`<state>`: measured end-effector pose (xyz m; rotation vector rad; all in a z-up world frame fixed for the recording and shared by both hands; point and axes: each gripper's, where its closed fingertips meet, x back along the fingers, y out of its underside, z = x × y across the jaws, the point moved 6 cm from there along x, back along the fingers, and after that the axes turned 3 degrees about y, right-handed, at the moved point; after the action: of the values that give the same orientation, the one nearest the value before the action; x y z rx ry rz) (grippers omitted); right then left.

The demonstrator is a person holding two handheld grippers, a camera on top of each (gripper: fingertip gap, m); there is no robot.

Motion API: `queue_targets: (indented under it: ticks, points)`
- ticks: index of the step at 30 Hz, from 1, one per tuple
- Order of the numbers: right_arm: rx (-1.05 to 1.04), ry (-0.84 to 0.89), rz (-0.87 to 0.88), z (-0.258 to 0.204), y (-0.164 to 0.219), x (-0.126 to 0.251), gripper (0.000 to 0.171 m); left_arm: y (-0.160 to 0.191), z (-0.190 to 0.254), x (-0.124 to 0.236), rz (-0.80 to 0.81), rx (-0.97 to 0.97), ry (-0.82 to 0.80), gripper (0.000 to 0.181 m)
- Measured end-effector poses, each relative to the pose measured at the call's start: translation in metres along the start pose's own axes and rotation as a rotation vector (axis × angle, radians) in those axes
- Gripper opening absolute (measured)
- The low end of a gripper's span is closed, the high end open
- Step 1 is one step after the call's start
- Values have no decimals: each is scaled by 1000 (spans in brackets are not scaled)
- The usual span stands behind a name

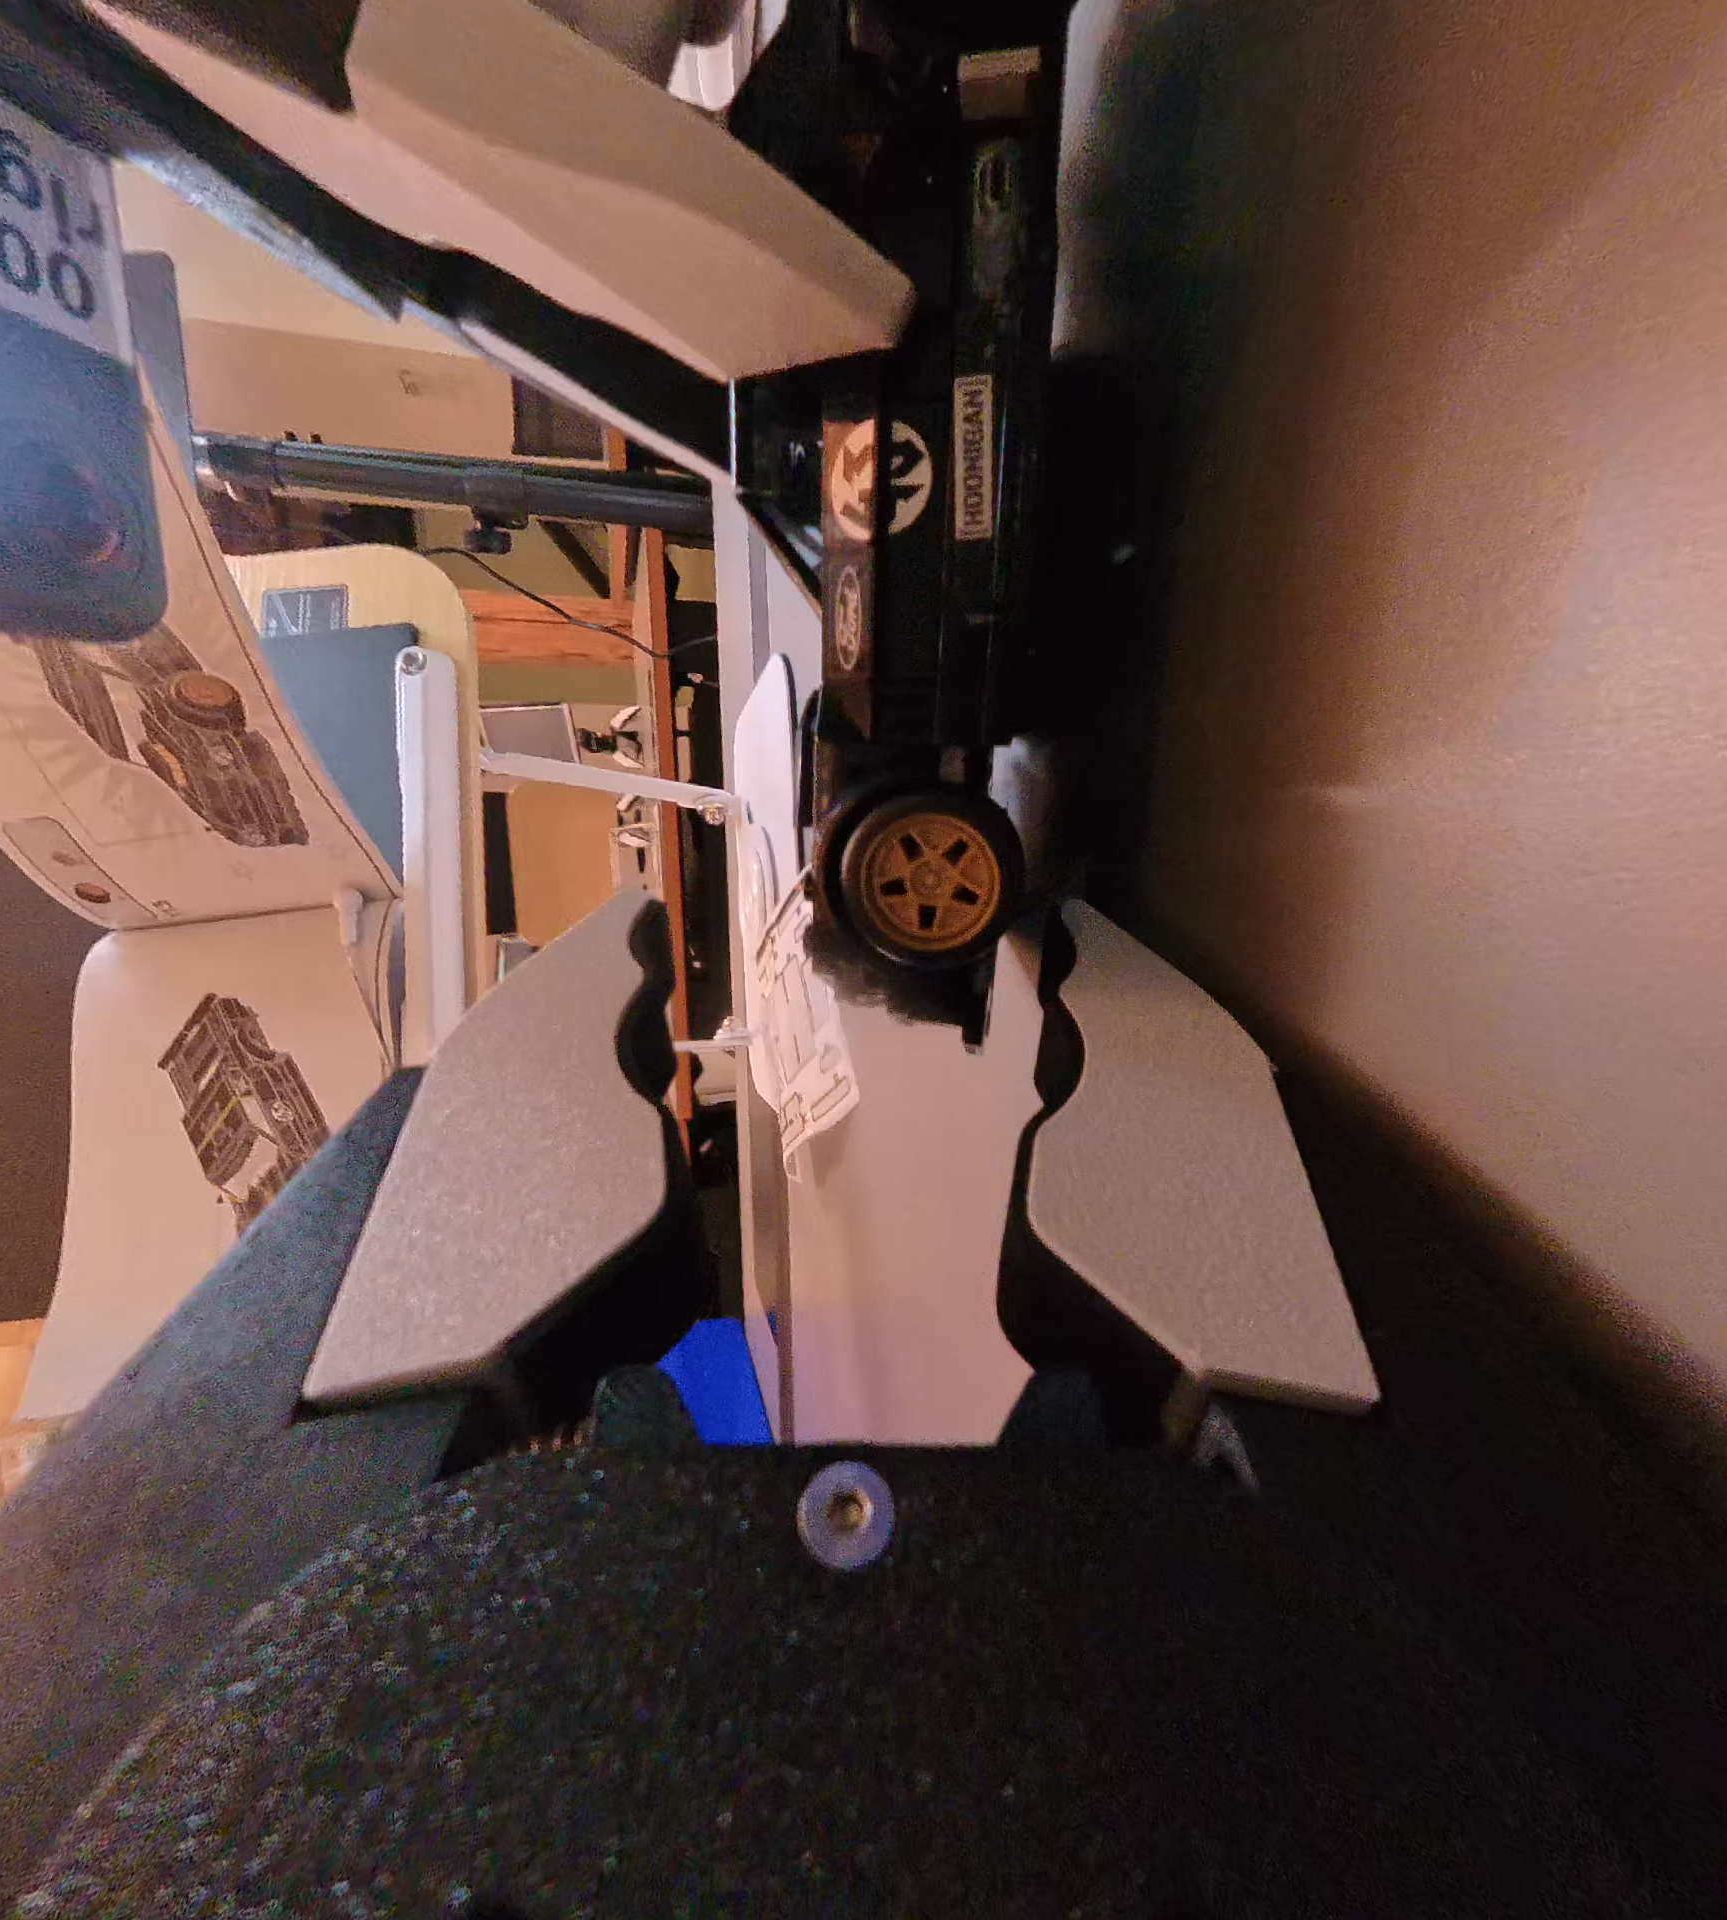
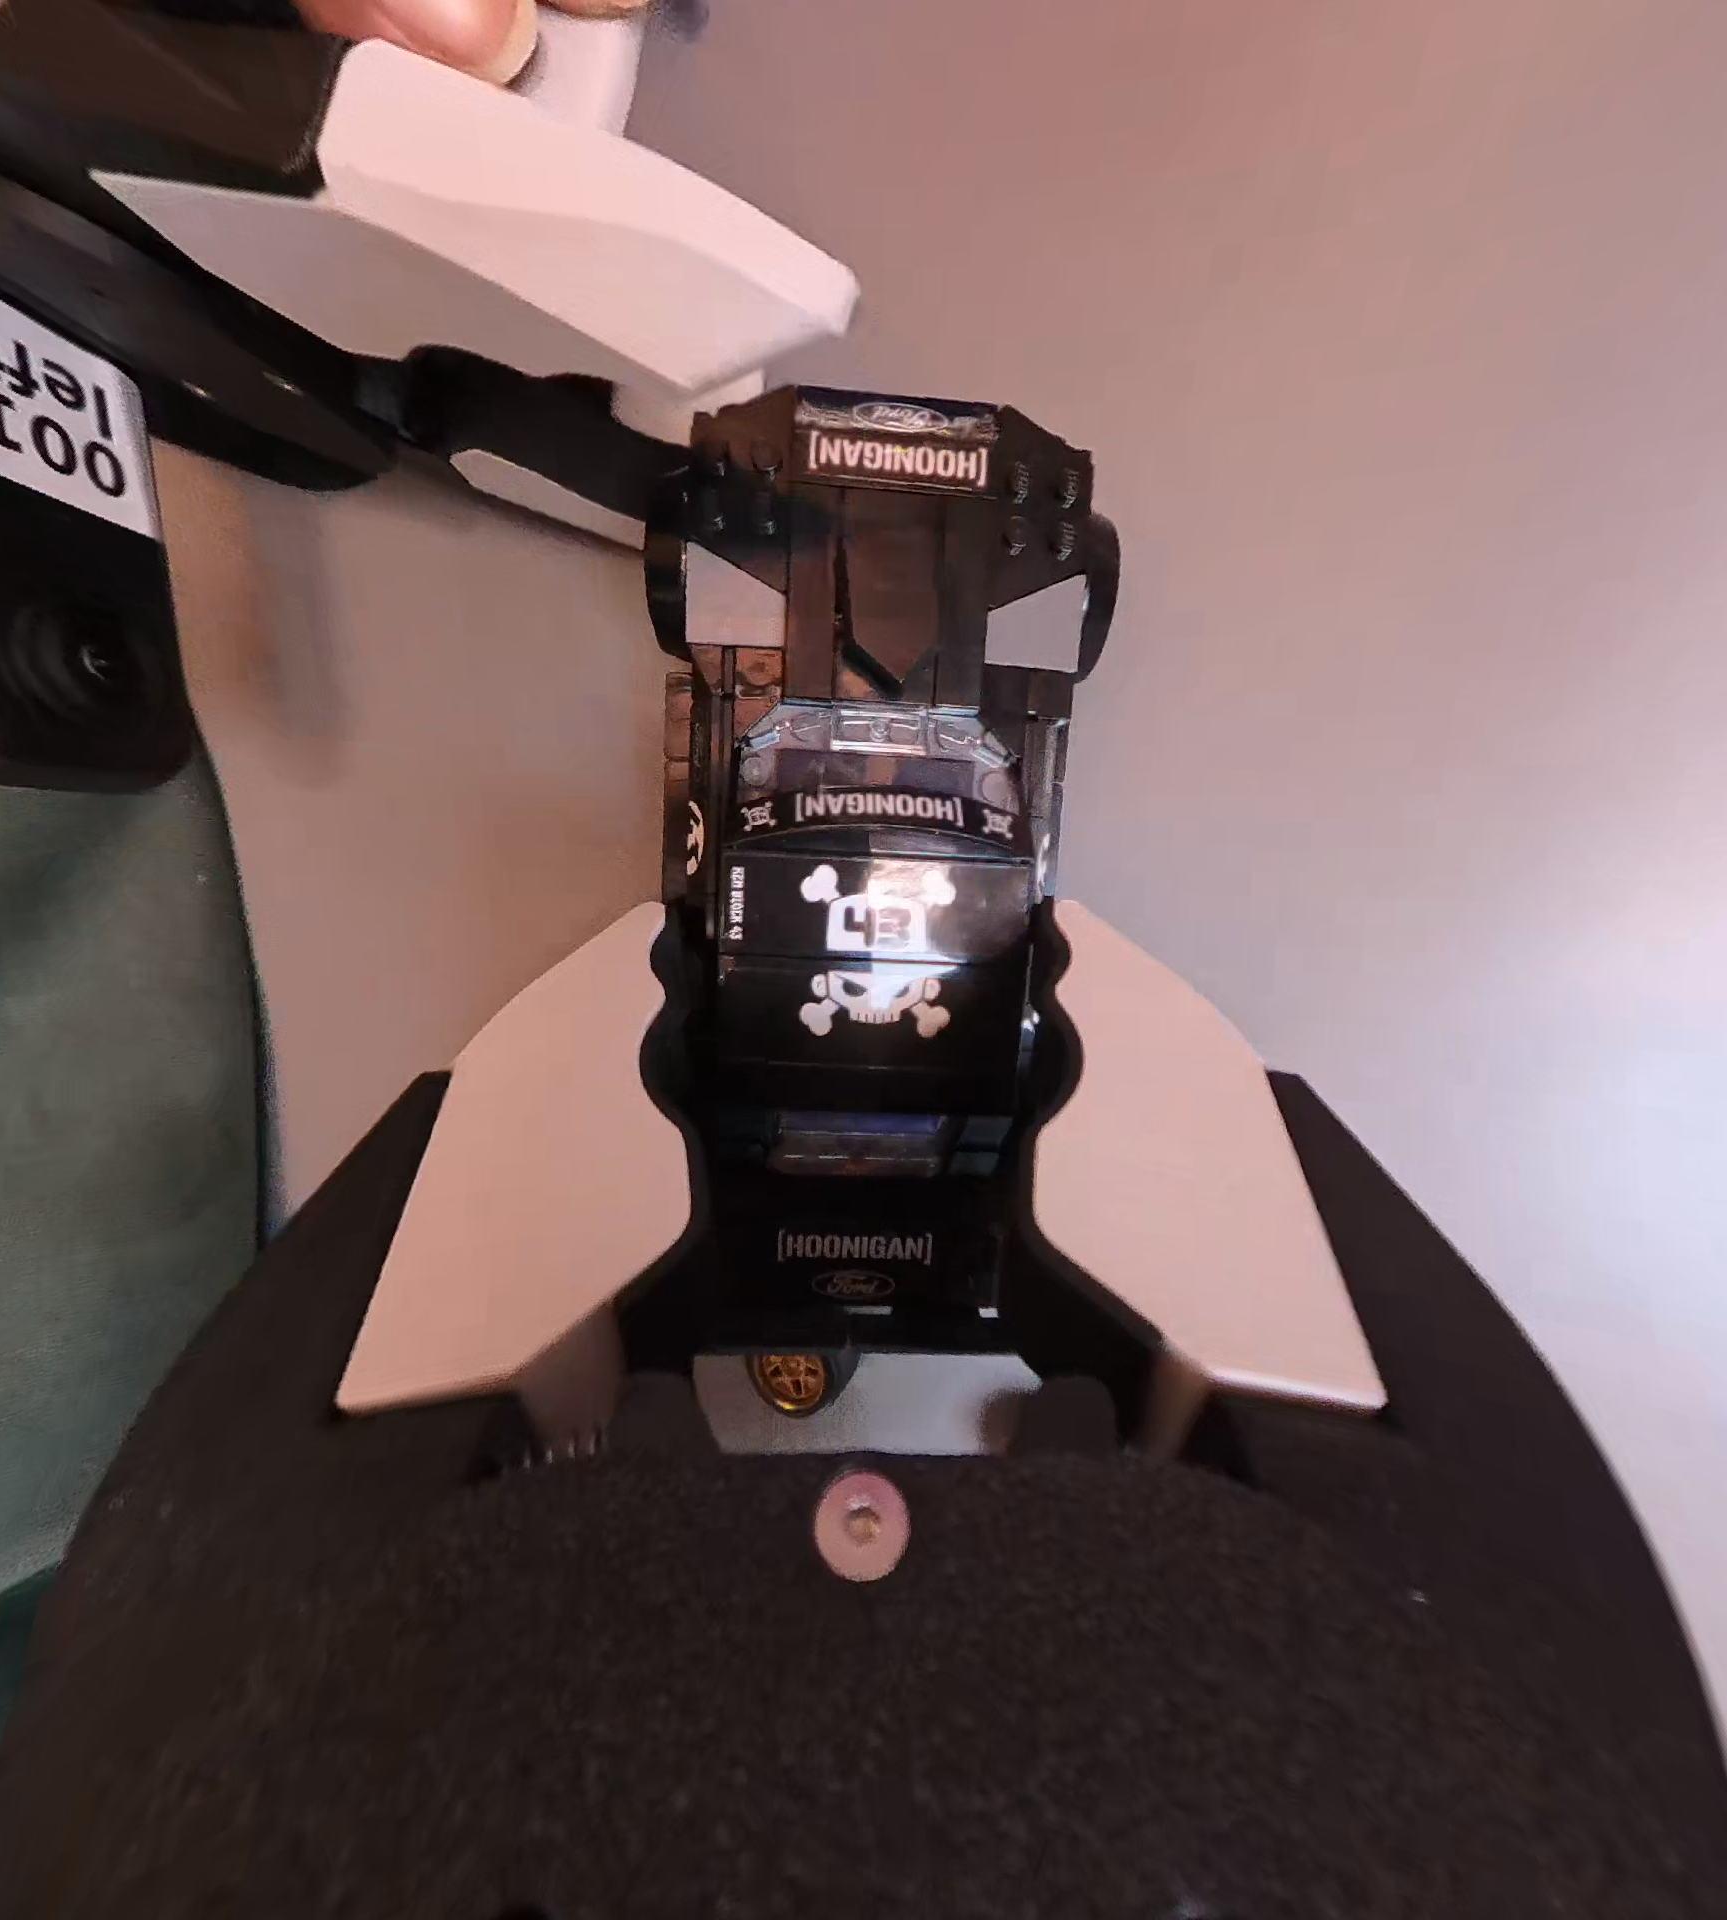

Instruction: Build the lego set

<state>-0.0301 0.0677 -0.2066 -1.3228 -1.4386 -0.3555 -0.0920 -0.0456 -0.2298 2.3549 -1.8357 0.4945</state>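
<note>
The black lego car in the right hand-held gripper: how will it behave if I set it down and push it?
The black lego car likely rolls freely on its gold-hubbed wheel. Built from separate bricks, it may shed parts under hard squeezing. Glossy panels suggest it could slip between the fingers.

Surface (image 1: 900, 1247) is a plain white top, seen edge-on in the left wrist view. A white sticker sheet (image 1: 802, 1039) lies flat on it near the edge. The black lego car (image 1: 916, 582) looks to sit with its gold-rimmed wheel (image 1: 926, 878) on the surface just beside the sheet, contact not clear.
</note>
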Motion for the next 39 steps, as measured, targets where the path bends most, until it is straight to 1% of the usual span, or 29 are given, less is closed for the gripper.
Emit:
queue_targets:
  ticks: [5,9,12,15,18,20,23,24,26,29,34,38,39]
  points:
    - [-17,-59,22,8,1,4,64,6,-5,1,-51,137,53,77]
    - [64,2,36,7,6,6,64,4,-8,17,-56,337,188,90]
    - [126,46,42,1,8,6,64,3,-5,33,-47,445,280,90]
    - [233,151,29,-4,8,4,64,-4,-4,44,32,650,421,89]
    - [369,246,1,-16,11,-4,64,-11,-19,48,188,939,533,87]
    - [445,308,-9,-22,14,-11,64,-9,-25,42,214,1018,565,89]
    - [468,358,30,-27,12,-8,65,-11,-23,24,192,1000,613,95]
    - [470,363,39,-29,12,-3,70,-14,-22,19,189,1006,647,100]
    - [441,351,29,-32,15,14,85,-20,-20,12,190,990,702,102]
    - [405,382,-24,-26,31,30,96,-29,-19,4,173,909,755,102]
    - [378,389,-85,-22,45,5,104,-46,-19,-17,157,814,889,101]
    - [388,383,-117,-14,44,-7,104,-51,-16,-30,130,728,940,89]
    - [392,383,-122,-12,44,-9,103,-51,-15,-31,137,723,945,83]
